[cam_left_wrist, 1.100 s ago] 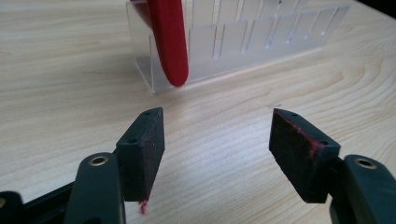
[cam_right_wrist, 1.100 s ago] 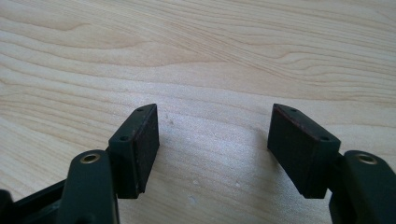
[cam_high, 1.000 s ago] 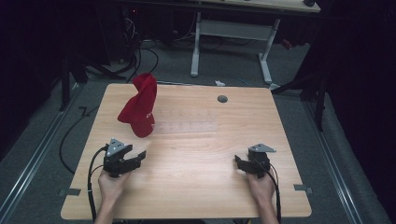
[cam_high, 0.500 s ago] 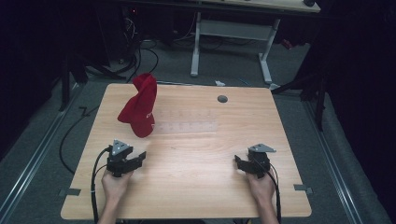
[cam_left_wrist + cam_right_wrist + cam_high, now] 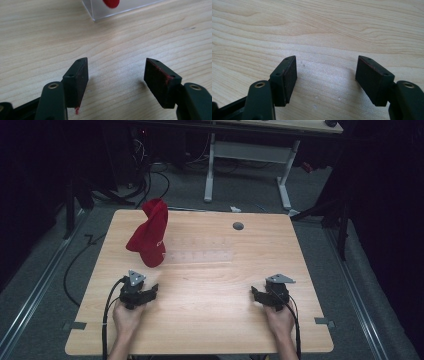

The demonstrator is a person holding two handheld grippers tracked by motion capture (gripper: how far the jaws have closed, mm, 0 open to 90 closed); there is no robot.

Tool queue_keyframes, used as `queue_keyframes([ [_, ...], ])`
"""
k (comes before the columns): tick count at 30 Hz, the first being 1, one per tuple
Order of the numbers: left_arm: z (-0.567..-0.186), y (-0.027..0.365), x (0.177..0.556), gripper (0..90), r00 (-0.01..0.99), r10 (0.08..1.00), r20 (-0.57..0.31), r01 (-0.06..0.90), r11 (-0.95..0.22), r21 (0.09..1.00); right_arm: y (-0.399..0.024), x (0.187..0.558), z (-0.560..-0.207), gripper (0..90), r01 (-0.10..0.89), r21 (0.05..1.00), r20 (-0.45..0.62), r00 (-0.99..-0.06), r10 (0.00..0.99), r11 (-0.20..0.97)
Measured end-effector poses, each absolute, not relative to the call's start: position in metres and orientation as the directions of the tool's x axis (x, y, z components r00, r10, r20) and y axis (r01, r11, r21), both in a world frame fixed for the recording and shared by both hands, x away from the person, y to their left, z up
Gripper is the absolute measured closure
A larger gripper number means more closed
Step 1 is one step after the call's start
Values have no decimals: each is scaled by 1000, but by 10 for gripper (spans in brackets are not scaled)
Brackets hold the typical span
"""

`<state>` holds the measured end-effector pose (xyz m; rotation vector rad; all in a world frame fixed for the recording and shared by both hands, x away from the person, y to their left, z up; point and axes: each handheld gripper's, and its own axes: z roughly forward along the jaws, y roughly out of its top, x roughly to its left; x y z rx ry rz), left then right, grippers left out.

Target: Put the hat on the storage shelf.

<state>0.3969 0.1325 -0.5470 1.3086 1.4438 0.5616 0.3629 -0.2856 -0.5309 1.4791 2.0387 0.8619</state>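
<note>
A red cap [image 5: 150,236] is seen propped on a clear stand [image 5: 200,256] at the worktop's [image 5: 210,330] far left; white lettering on it is too small to be read. L gripper [image 5: 151,292] and R gripper [image 5: 255,295] are held w/ jaws spread, nothing between, low over bare wood.

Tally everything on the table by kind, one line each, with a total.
Red cap: 1
Clear plastic rack: 1
Handheld grippers, left gripper and right gripper, both with fingers apart and nothing between them: 2
Dark round grommet in the tabletop: 1
Total: 5
</note>
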Motion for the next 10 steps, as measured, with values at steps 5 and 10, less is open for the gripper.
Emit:
queue_keyframes([
  [5,-547,133,399,344,154,906,-395,422,302,855,-285,363,-531,339,653,724,-16,-305,952,222],
  [10,-547,133,398,326,158,905,-395,425,299,854,-285,363,-531,339,654,724,-16,-305,952,222],
])
